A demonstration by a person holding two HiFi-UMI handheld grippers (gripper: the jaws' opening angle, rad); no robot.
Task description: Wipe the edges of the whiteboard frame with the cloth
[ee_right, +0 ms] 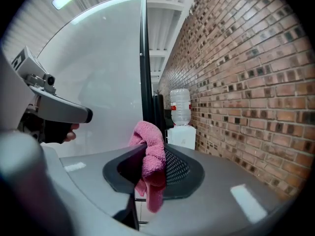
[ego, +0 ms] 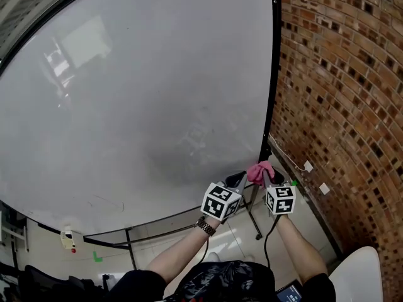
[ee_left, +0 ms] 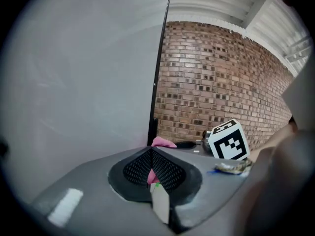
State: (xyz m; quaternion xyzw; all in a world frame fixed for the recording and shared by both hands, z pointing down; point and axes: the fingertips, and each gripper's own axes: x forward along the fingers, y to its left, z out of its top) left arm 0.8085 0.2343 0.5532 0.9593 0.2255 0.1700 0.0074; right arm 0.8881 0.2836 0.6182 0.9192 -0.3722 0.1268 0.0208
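Note:
The big whiteboard [ego: 145, 93] has a black frame; its right edge [ego: 273, 74] runs down to the lower right corner. My right gripper [ego: 269, 180] is shut on a pink cloth [ego: 259, 170] just in front of that corner. In the right gripper view the cloth [ee_right: 151, 154] bunches between the jaws and hangs below them, with the frame edge [ee_right: 143, 58] straight behind. My left gripper [ego: 237, 181] hovers just left of the cloth, jaws together and empty. From the left gripper view, the cloth [ee_left: 163, 142] and frame edge [ee_left: 156, 73] lie beyond its tips.
A brick wall [ego: 340, 93] stands close to the right of the board. The board's stand legs [ego: 253, 216] and a cable cross the floor below. A water dispenser [ee_right: 180, 113] stands by the wall behind the board. A small bottle [ego: 67, 238] sits at lower left.

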